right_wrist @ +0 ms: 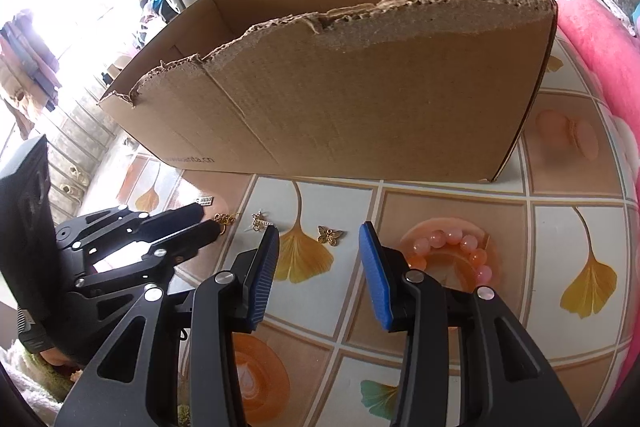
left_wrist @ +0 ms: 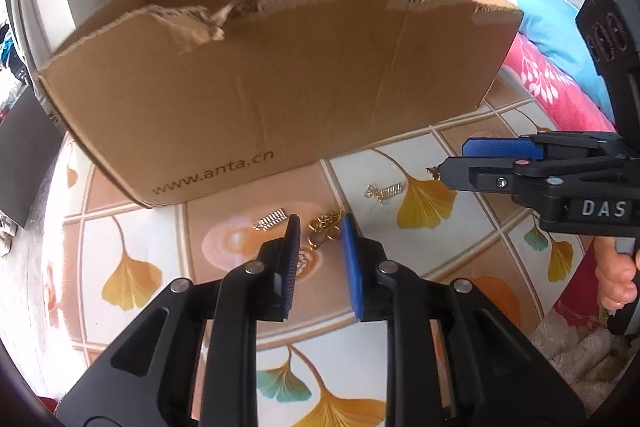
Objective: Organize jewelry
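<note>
Left gripper [left_wrist: 319, 227] at lower centre, jaws parted, gold chain [left_wrist: 325, 223] loose between its tips on the cloth [left_wrist: 132, 307]. Right gripper [right_wrist: 319, 233] also unclenched, empty, butterfly charm [right_wrist: 330, 235] just beyond, pink bracelet [right_wrist: 460, 247] right. Behind: torn box [left_wrist: 280, 79].

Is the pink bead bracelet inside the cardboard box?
No, the bracelet lies on the table in front of the box.

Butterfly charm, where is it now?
In the right wrist view the butterfly charm lies on the patterned tablecloth, left of the pink bead bracelet, in front of the cardboard box.
</note>
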A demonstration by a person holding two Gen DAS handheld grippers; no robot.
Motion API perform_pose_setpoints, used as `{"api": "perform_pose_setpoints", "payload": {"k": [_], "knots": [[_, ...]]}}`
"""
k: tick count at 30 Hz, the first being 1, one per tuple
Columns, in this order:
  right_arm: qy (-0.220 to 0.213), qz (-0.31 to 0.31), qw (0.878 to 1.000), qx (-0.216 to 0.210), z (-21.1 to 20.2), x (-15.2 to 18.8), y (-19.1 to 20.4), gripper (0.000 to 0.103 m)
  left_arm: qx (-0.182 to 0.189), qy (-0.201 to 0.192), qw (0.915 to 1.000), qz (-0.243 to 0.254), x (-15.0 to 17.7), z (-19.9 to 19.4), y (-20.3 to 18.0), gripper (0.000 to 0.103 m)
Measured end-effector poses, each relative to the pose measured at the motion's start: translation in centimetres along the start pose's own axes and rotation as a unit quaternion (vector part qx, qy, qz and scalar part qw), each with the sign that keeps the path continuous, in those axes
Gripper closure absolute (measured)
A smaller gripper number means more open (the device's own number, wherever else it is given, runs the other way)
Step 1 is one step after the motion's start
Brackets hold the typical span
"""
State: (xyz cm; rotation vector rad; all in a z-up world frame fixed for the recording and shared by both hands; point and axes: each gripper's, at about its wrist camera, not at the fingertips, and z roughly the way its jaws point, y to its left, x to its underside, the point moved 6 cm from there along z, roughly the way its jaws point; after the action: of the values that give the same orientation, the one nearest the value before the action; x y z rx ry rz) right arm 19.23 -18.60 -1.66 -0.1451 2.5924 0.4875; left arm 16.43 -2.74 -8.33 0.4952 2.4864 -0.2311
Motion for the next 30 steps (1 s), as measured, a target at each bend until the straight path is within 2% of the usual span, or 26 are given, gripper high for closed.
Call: {"api": "perform_pose_setpoints", "payload": {"k": [9,13,28,29,30], "knots": [[0.002,0.005,1.000,0.002,0.2,0.0,-0.1,0.062,-0.020,-0.002,0.9993,0.033,-0.1,0.6,-1.1,0.082],[0.000,0.005,1.000,0.001,0.2,0.0,-0.2,0.062,-0.020,0.000,0.9991,0.036,-0.1,0.6,-1.2,0.089],[0.000,0.006,1.000,0.002,-0.1,0.1,-0.3,0.062,-0.026,0.011,0.9986,0.044,2.1,-1.3,-0.8,0.090],[0.000,0.005,1.000,0.002,-0.1,0.1,-0.3,0.062,-0.026,0.010,0.9986,0.046,2.4,-1.5,-0.8,0.103],[0.001,0.004,1.000,0.002,-0.1,0.0,-0.2,0.062,-0.023,0.011,0.9986,0.045,2.5,-1.6,-0.9,0.103]]}}
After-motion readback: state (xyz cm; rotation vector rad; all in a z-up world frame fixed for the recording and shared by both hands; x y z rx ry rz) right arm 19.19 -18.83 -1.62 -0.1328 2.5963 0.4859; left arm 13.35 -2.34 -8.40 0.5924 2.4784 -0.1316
